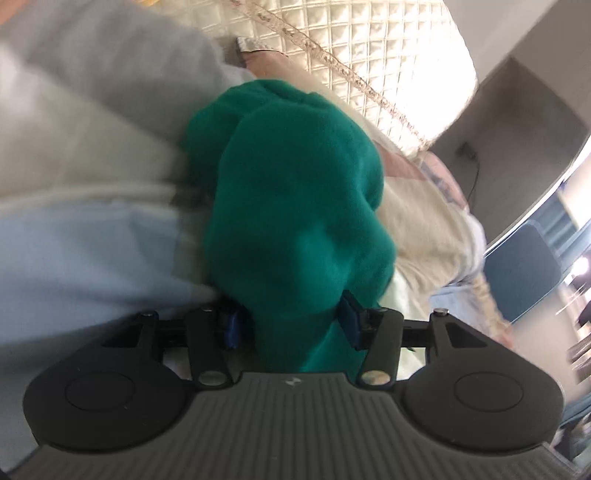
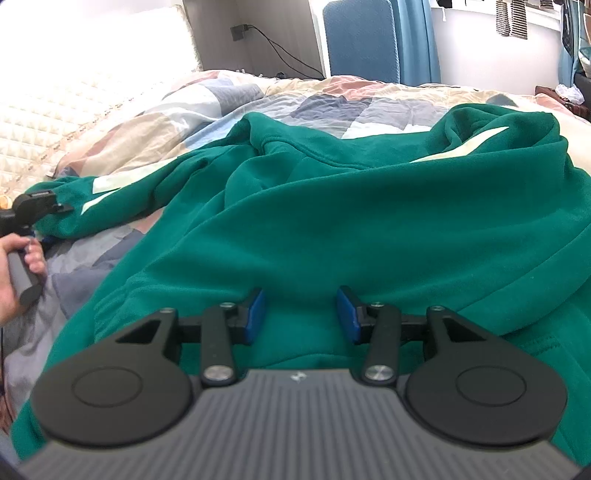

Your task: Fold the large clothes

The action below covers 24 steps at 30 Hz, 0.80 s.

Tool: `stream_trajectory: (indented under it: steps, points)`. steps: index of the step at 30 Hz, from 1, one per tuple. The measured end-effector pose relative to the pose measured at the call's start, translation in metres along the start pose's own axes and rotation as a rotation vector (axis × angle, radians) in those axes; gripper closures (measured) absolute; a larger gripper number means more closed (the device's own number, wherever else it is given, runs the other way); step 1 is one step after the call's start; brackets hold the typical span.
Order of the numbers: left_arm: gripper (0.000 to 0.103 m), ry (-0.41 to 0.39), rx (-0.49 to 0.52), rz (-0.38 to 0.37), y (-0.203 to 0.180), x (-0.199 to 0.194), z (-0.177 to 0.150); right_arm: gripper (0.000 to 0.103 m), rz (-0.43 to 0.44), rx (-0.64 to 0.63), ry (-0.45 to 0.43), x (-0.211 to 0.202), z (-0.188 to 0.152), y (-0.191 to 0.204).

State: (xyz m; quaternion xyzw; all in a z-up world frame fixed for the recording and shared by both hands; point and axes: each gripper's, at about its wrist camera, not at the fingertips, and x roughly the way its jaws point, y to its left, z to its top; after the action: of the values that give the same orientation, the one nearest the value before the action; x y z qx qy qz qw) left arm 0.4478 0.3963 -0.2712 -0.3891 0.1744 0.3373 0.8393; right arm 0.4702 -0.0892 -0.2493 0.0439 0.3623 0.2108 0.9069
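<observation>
Here, a green hooded sweatshirt (image 2: 332, 221) is seen spread over a bed with a patchwork quilt (image 2: 207, 96) of beige, grey, blue and pink patches.

Far left, right wrist view: a hand (image 2: 14, 273) is wrapped around a dark handle, and above it part of the left tongs (image 2: 55, 208) is seen at the end of the sweatshirt's left sleeve (image 2: 110, 199). The sleeve is stretched out over the quilt towards that side and carries pale stripes.

Left wrist view (blurred): the sleeve end (image 1: 291, 206) is bunched into a thick green roll that passes between the blue pads (image 1: 349, 319) of the left tongs (image 1: 290, 321). The pads are set partly apart, with cloth filling the gap and lying against both; the sleeve is held. A cream quilted cover (image 1: 369, 62) is seen beyond the sleeve, and a blue chair (image 1: 524, 266) at the right edge.

Centre, right wrist view: the body of the sweatshirt lies rumpled across the quilt, with the hood (image 2: 509, 136) at the upper right. The right tongs (image 2: 300, 314) are lowered onto the near edge of the body. The blue pads are partly apart with green cloth between them; whether the cloth is pinched cannot be told.

Background right: a blue chair (image 2: 362, 40) stands behind the bed, next to a blue curtain (image 2: 421, 37). A charger and cable (image 2: 240, 31) are plugged into the wall.
</observation>
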Motion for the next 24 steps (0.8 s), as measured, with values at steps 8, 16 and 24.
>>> stream_trajectory:
  steps: [8, 16, 24]
  points:
    - [0.087, -0.179, 0.456, 0.010, -0.089, -0.032, 0.017, 0.057, 0.034, 0.030, -0.001, 0.003, 0.005, -0.009]
    - [0.089, -0.377, 0.850, -0.133, -0.223, -0.137, -0.003, 0.058, 0.078, 0.090, -0.038, -0.003, 0.009, -0.022]
    - [0.089, -0.407, 1.147, -0.406, -0.308, -0.240, -0.120, 0.057, 0.066, 0.164, -0.120, -0.049, 0.010, -0.046]
